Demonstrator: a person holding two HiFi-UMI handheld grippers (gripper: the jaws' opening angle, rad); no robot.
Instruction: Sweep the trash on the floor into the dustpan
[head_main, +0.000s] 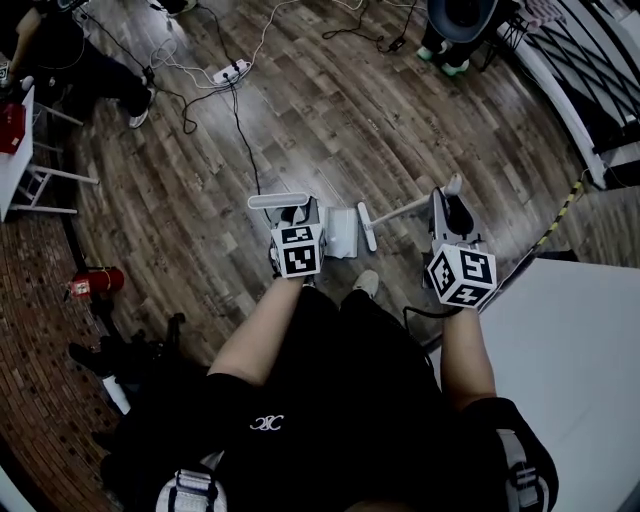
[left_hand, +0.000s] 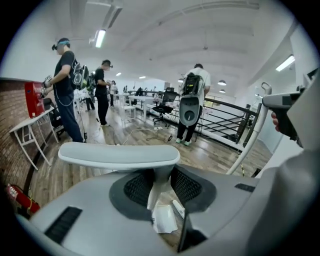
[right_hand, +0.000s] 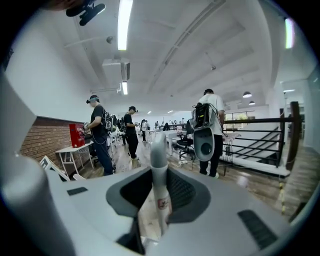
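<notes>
Clamping your left gripper (left_hand: 161, 186) jaws on the upright handle (left_hand: 119, 155) of the dustpan (head_main: 342, 232) and your right gripper (right_hand: 159, 192) jaws on the broom handle (right_hand: 158, 165), you are standing the dustpan on the floor (head_main: 200, 200) in front of you, broom head (head_main: 367, 226) just beside it for sweeping in trash too small to see.

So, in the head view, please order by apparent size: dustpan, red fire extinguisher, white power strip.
1. Dustpan and red fire extinguisher look about alike; I cannot rank them.
2. White power strip: smallest.

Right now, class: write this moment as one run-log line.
left gripper: jaws shut on dustpan handle | right gripper: jaws shut on broom handle | broom head beside dustpan on floor
</notes>
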